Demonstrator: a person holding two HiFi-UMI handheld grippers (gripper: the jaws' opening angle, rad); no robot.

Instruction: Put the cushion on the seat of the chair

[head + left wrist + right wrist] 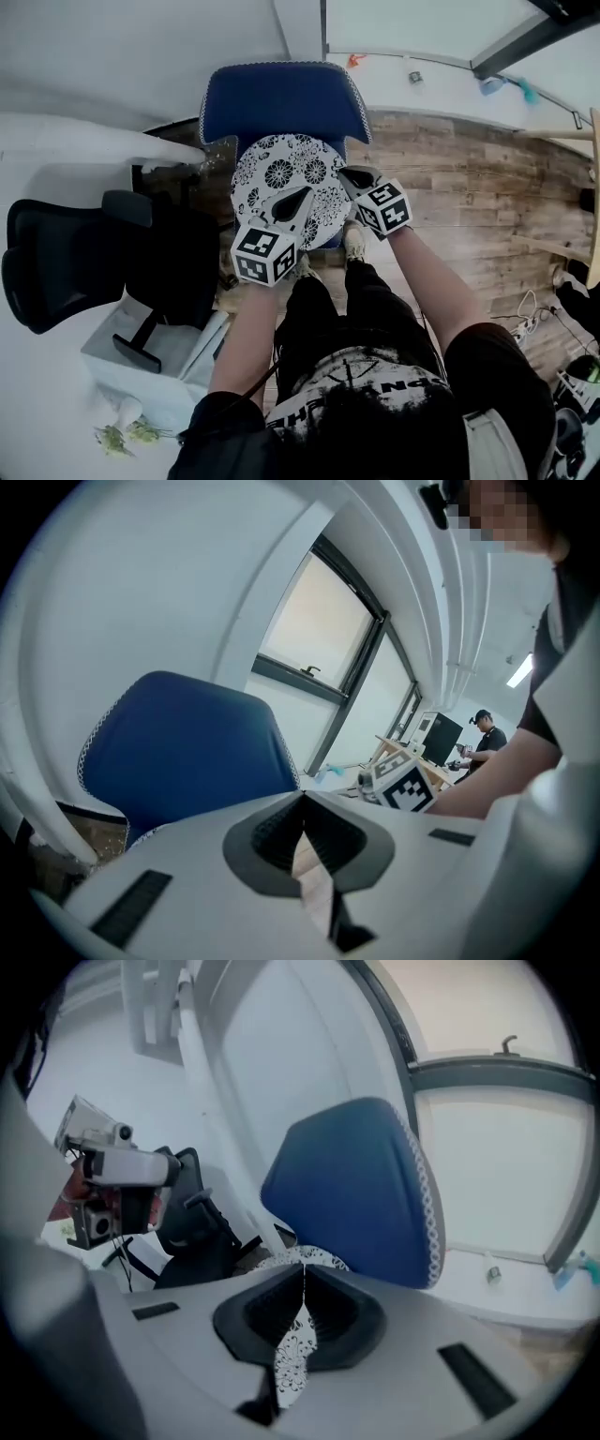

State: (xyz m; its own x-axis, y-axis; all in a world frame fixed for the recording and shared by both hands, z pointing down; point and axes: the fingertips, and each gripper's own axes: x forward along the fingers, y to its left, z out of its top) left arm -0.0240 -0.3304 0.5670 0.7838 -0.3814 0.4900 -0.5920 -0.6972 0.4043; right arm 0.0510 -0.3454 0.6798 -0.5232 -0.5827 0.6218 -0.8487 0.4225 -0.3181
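While closed fingers of left gripper [302, 810] and right gripper [304, 1283] pinch it, the round floral cushion [279, 173] overhangs the blue chair [281, 98].

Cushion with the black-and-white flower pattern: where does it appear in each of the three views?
Head view: cushion at centre, just below the blue backrest.
Left gripper view: only a pale strip between the jaws, probably its fabric.
Right gripper view: cushion low at centre, between the jaws.
Shared landmark: the blue backrest.
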